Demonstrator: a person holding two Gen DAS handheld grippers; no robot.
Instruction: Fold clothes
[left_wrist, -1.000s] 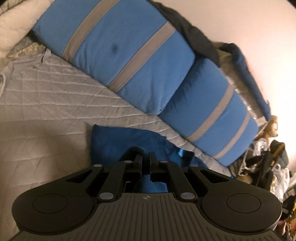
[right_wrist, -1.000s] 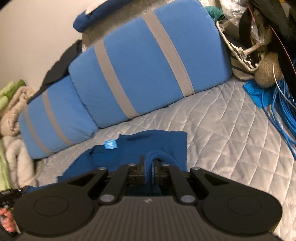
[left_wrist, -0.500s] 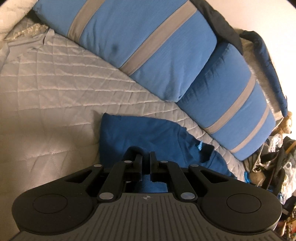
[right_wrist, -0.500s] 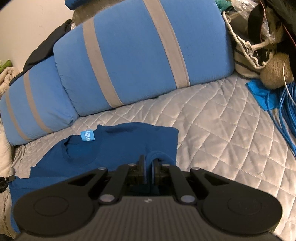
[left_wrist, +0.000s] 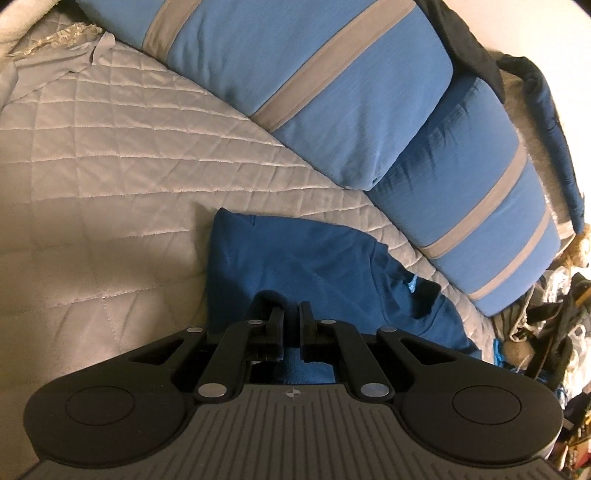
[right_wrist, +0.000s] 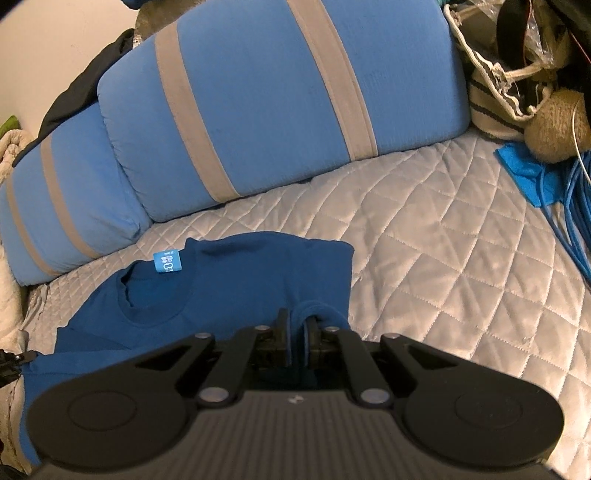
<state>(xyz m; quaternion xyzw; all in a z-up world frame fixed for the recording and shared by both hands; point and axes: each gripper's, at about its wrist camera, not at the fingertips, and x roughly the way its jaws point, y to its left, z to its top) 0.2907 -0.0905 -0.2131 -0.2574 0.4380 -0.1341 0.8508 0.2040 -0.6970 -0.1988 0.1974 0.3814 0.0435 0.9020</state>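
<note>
Navy cotton tee (right_wrist: 236, 291) now spread further over grey quilted bed (right_wrist: 424, 240), collar ~10 o'clock. Left tongs (left_wrist: 291, 314) & right tongs (right_wrist: 297, 323) both clamped on fabric; prob mid-fold.

I see a bed covered by a grey quilted bedspread (right_wrist: 424, 236). Two blue cushions with grey stripes (right_wrist: 258, 99) lean against a pale wall (right_wrist: 55, 40). On the right side are blue cables (right_wrist: 569, 206) and a woven bag (right_wrist: 495, 96). The light is warm and dim.
</note>
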